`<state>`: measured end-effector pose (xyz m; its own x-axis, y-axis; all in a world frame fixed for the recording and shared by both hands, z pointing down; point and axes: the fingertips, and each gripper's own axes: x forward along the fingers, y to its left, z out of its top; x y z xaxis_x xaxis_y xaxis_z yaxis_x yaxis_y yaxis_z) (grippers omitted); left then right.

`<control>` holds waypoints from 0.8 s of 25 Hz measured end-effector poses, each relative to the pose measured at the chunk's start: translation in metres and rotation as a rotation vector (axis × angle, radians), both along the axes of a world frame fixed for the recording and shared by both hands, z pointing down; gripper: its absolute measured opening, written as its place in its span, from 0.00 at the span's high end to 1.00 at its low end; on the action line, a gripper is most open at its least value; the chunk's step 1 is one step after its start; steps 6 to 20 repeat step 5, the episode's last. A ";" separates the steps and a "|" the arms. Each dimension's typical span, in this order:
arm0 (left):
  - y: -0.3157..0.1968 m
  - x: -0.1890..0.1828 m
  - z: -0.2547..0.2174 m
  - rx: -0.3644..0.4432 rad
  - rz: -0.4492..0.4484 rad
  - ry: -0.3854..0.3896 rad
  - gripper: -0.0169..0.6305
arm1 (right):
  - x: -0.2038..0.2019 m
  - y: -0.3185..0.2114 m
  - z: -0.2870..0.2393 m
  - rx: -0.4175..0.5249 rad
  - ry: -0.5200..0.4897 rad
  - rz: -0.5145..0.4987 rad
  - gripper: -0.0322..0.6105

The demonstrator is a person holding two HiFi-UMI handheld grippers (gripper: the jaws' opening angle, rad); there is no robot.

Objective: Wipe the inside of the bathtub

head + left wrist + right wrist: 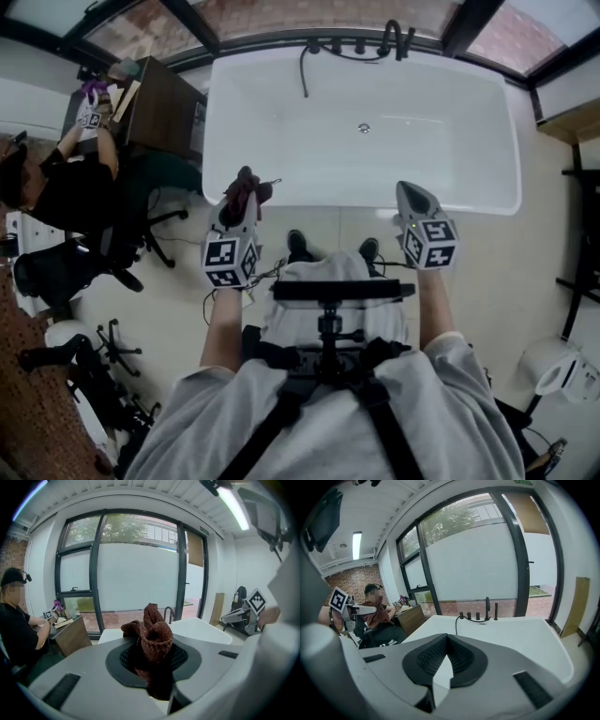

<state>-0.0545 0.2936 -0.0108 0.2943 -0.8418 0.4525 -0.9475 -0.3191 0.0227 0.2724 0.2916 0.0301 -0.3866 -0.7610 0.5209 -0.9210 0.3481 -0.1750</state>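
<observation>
A white freestanding bathtub [487,122] fills the top of the head view, its inside bare with a drain [364,128] near the middle. My left gripper [242,192] is shut on a dark brown-red cloth [246,187], held above the tub's near rim at its left end. The cloth [152,637] bunches up between the jaws in the left gripper view. My right gripper [413,197] hangs over the near rim further right, its jaws shut with nothing in them. The right gripper view looks across the tub [525,639] toward the taps.
Black taps and a hand-shower hose [361,45] stand on the tub's far rim by the window. A person [66,187] sits at a wooden desk [169,108] to the left. A toilet [562,370] stands at the lower right. A dark rack [581,244] lines the right wall.
</observation>
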 end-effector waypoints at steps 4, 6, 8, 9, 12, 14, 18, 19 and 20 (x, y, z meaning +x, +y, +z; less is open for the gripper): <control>0.003 0.004 0.009 -0.001 0.014 -0.013 0.85 | 0.002 0.008 0.011 0.002 -0.011 0.008 0.94; 0.003 0.005 0.010 -0.002 0.019 -0.017 0.85 | 0.002 0.011 0.012 0.001 -0.012 0.011 0.94; 0.003 0.005 0.010 -0.002 0.019 -0.017 0.85 | 0.002 0.011 0.012 0.001 -0.012 0.011 0.94; 0.003 0.005 0.010 -0.002 0.019 -0.017 0.85 | 0.002 0.011 0.012 0.001 -0.012 0.011 0.94; 0.003 0.005 0.010 -0.002 0.019 -0.017 0.85 | 0.002 0.011 0.012 0.001 -0.012 0.011 0.94; 0.003 0.005 0.010 -0.002 0.019 -0.017 0.85 | 0.002 0.011 0.012 0.001 -0.012 0.011 0.94; 0.003 0.005 0.010 -0.002 0.019 -0.017 0.85 | 0.002 0.011 0.012 0.001 -0.012 0.011 0.94; 0.003 0.005 0.010 -0.002 0.019 -0.017 0.85 | 0.002 0.011 0.012 0.001 -0.012 0.011 0.94; 0.003 0.005 0.010 -0.002 0.019 -0.017 0.85 | 0.002 0.011 0.012 0.001 -0.012 0.011 0.94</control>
